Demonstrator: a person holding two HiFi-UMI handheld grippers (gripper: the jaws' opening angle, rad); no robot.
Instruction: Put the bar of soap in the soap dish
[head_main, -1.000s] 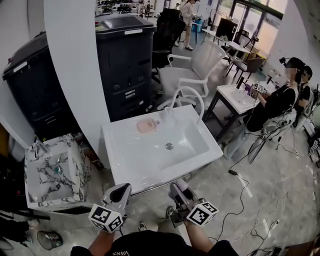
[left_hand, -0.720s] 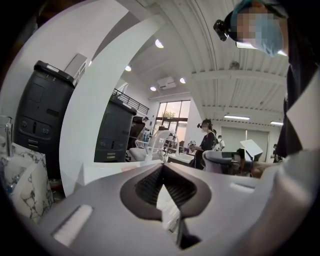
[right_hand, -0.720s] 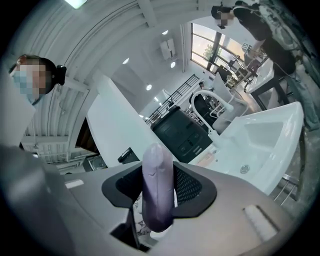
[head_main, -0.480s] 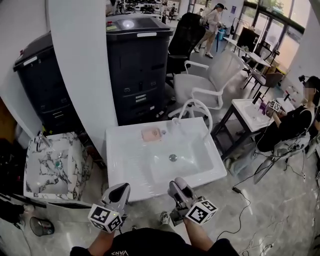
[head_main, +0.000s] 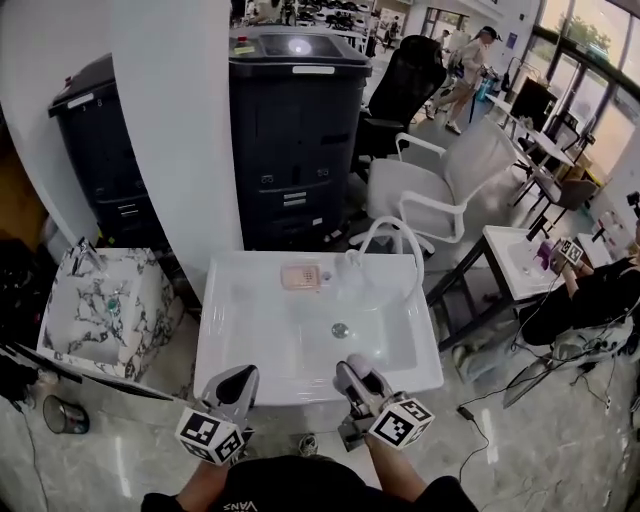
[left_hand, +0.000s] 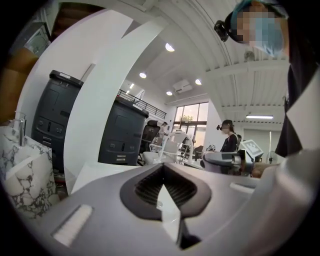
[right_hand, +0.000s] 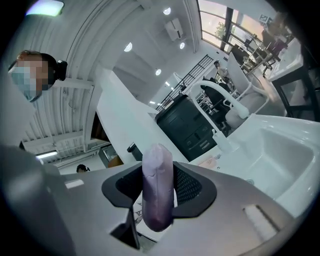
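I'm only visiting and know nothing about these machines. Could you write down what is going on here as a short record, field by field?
right gripper: shut on a pale purple bar of soap
left gripper: shut, nothing in it
pale pink soap dish: on the back ledge of the white rectangular sink, left of the white curved faucet
task status: soap not yet in the dish; both grippers are near the sink's front edge
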